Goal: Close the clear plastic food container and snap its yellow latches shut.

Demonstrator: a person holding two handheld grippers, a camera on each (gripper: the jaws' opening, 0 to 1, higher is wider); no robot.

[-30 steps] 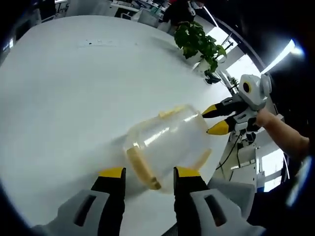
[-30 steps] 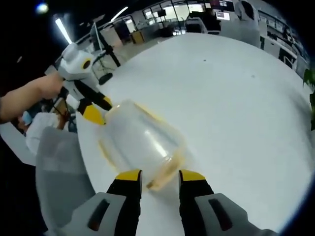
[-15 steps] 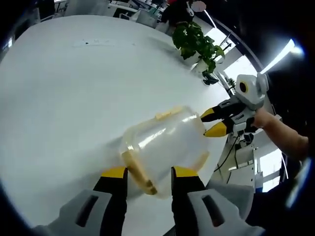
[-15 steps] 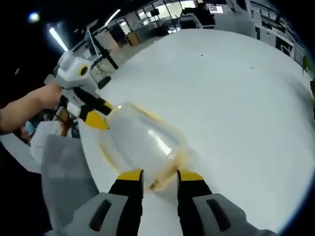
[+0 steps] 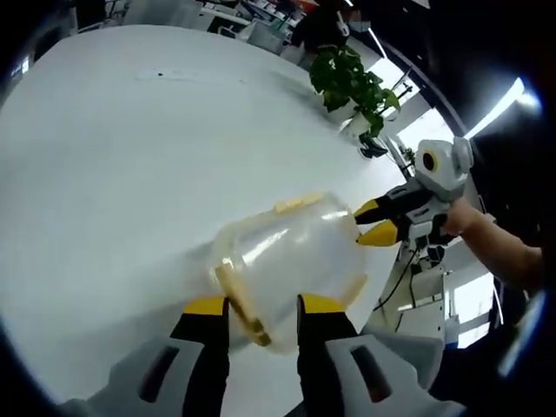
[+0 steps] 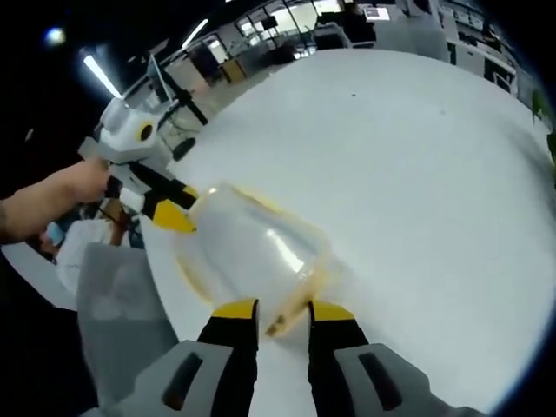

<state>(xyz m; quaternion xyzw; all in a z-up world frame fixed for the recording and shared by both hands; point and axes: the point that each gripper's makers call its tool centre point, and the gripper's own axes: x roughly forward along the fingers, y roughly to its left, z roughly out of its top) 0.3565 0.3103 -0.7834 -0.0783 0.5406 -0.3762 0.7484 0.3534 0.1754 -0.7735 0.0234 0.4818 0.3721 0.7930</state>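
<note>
The clear plastic container [image 5: 287,261] lies on its side on the white table [image 5: 130,156], its lid on. In the left gripper view my left gripper [image 5: 263,306] closes around the near end, with a yellow latch [image 5: 236,300] pinched between its jaws. My right gripper [image 5: 372,222] pinches the far end, its yellow tips close together. In the right gripper view the container [image 6: 252,252] lies the other way round. There my right gripper [image 6: 282,311] holds a yellow latch [image 6: 280,326], and my left gripper [image 6: 178,213] presses on the far end.
A potted plant [image 5: 352,82] stands near the table's far edge. The table edge [image 6: 152,261] runs close beside the container, with a grey chair [image 6: 113,321] below it. A person's forearm [image 5: 499,252] holds the right gripper. Open white tabletop [image 6: 417,174] stretches beyond the container.
Both grippers' jaws have narrowed on the container's ends. The right gripper's tips, seen from the left, have drawn closer together. The container has barely moved.
</note>
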